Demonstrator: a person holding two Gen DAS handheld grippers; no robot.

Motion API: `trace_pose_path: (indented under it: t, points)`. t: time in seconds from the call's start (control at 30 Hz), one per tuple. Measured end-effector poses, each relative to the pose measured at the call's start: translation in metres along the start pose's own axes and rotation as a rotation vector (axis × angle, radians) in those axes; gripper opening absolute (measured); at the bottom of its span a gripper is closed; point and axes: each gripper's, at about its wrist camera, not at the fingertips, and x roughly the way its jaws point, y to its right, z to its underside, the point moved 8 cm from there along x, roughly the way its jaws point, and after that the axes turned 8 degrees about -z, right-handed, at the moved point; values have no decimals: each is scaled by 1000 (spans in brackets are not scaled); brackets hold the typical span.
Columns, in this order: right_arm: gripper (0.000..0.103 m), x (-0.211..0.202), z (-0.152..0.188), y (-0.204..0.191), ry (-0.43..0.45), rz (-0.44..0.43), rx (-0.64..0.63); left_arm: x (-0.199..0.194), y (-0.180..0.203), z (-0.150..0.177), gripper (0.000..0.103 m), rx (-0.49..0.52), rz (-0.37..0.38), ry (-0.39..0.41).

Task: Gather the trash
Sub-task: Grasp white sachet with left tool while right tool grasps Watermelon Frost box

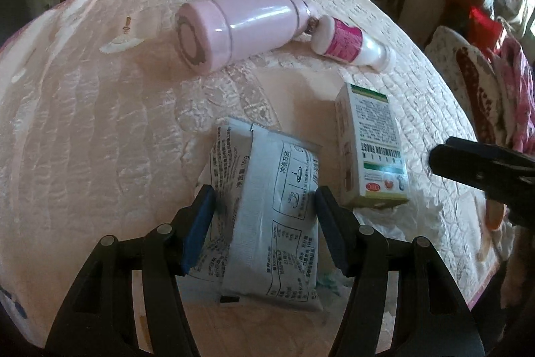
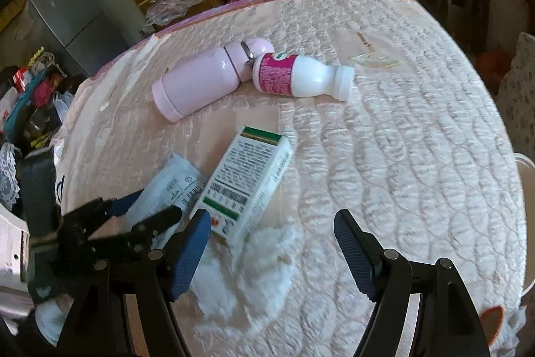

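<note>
The left tool (image 1: 264, 206) clamps a white printed sachet (image 1: 267, 206) just above the bed (image 1: 100, 122) — the right tool (image 2: 272, 240) gapes wide over crumpled tissue (image 2: 254, 270), beside a carton (image 2: 247, 176).

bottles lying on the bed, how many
2. The pink thermos bottle lies on its side far across the quilt; the white drink bottle with the pink label lies beside it, its base against the thermos cap. Nothing hints at hidden ones.
</note>
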Motion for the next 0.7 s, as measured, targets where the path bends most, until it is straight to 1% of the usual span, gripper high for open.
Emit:
trace_pose_path:
  t: [0.13, 0.23, 0.33, 0.5, 0.53, 0.57, 0.63, 0.67, 0.7]
  points:
    - [74, 19, -9, -8, -16, 0, 5, -4, -11, 1, 57, -7, -3, 14]
    - [74, 31, -13, -14, -30, 1, 4, -7, -21, 3, 53, -38, -12, 22]
    - [74, 46, -16, -18, -52, 24, -6, -9, -31, 5, 53, -69, -13, 26]
    - [74, 72, -17, -25, -98, 54, -29, -12, -38, 10, 52, -78, -32, 37]
    - [74, 76, -17, -26, -100, 61, -38, -12, -38, 11, 52, -81, -31, 39]
    - [74, 77, -19, -28, -84, 79, -61, -12, -39, 12, 51, -83, -30, 42]
    - [65, 80, -20, -32, -70, 101, -96, -13, -42, 13, 50, -92, -26, 50]
    - [59, 80, -21, -34, -64, 105, -112, -14, -42, 13, 49, -97, -23, 52]
    - [58, 79, -20, -36, -62, 88, -115, -15, -43, 13, 47, -101, -20, 53]
